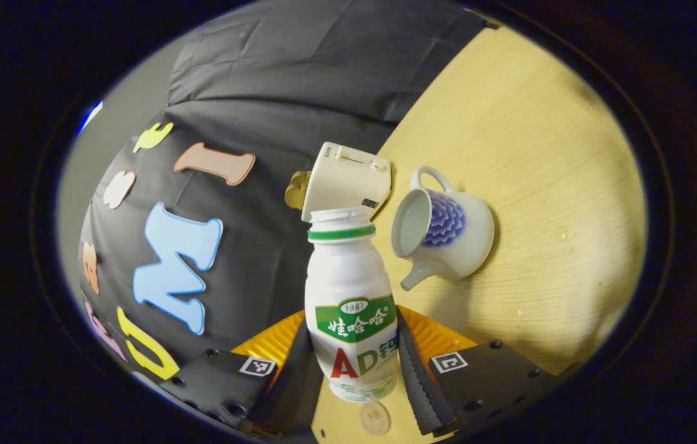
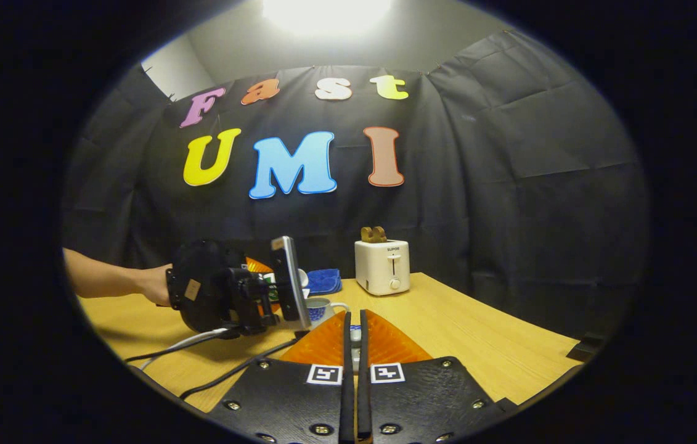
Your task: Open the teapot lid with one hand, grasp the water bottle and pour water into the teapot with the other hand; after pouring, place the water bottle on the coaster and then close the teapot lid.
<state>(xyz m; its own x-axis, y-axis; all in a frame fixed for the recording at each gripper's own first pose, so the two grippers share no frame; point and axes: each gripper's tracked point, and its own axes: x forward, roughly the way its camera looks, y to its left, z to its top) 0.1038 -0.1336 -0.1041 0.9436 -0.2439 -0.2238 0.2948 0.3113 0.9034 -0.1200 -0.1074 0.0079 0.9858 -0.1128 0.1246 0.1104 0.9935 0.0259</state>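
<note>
Broadly, a wooden table (image 1: 527, 123) spreads under a tilted scene. On it a white toaster (image 1: 348, 179) stands beside the open white-and-blue teapot (image 1: 444, 228). The left gripper (image 1: 357, 364) has both fingers clamped on the uncapped water bottle (image 1: 351, 296), its mouth short of the teapot's opening. Tipping from here could splash the table. The right gripper (image 2: 353, 351) has fingers nearly together on something small and pale, probably the lid; it could slip.
</note>
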